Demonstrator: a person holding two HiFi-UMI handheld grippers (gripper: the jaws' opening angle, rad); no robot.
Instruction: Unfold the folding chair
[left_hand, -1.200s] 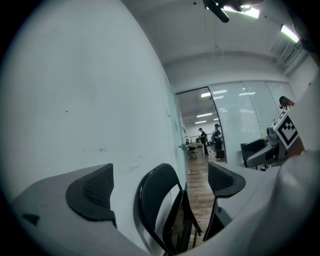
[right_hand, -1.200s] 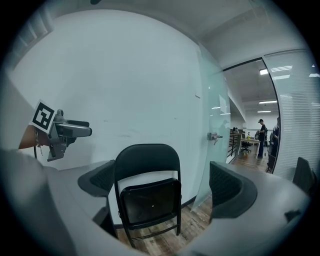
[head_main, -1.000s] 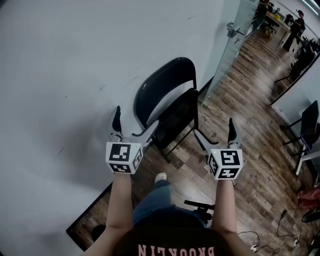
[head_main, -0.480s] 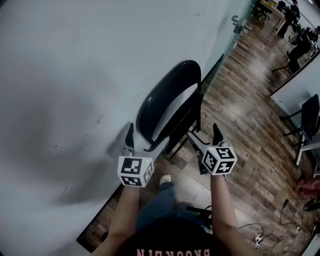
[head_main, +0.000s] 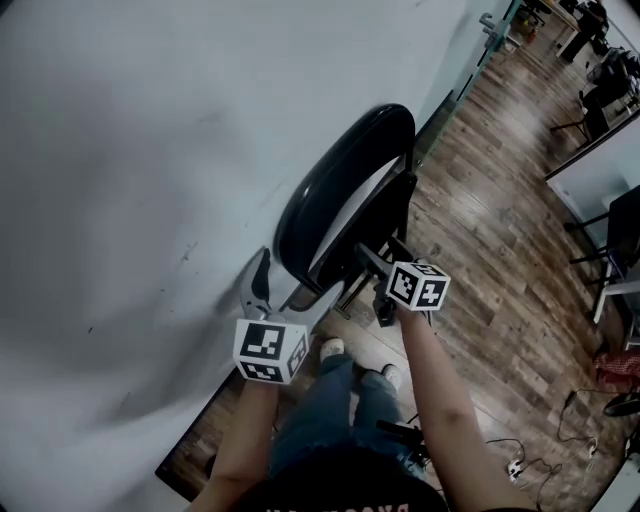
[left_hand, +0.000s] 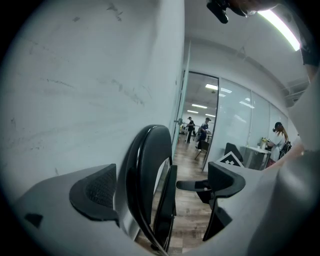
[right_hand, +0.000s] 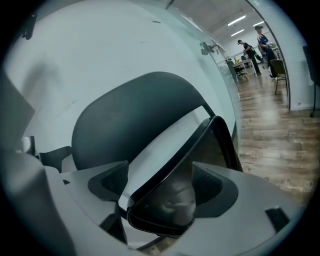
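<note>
A black folding chair (head_main: 340, 180) leans folded against the white wall, its seat flat against the backrest. My left gripper (head_main: 285, 285) is at the backrest's near lower edge. In the left gripper view, the backrest (left_hand: 142, 165) stands between the wide-open jaws of the left gripper (left_hand: 160, 187), close to the left pad (left_hand: 95, 192). My right gripper (head_main: 372, 280) reaches the seat's front edge from the right. In the right gripper view, the seat's rounded edge (right_hand: 170, 200) lies between the closing jaws of the right gripper (right_hand: 160, 187), with a gap at the left pad (right_hand: 112, 182).
Wooden floor (head_main: 490, 220) runs to the right of the chair. A glass door with a handle (head_main: 495, 25) stands beyond it. Another dark chair (head_main: 620, 240) is at the far right, and cables (head_main: 510, 465) lie near my feet (head_main: 330, 348). People stand far back.
Both grippers dropped and closed in on the chair. The right one rolled over and its jaws came round the seat's edge, narrowing. The left one slid round the backrest's edge.
</note>
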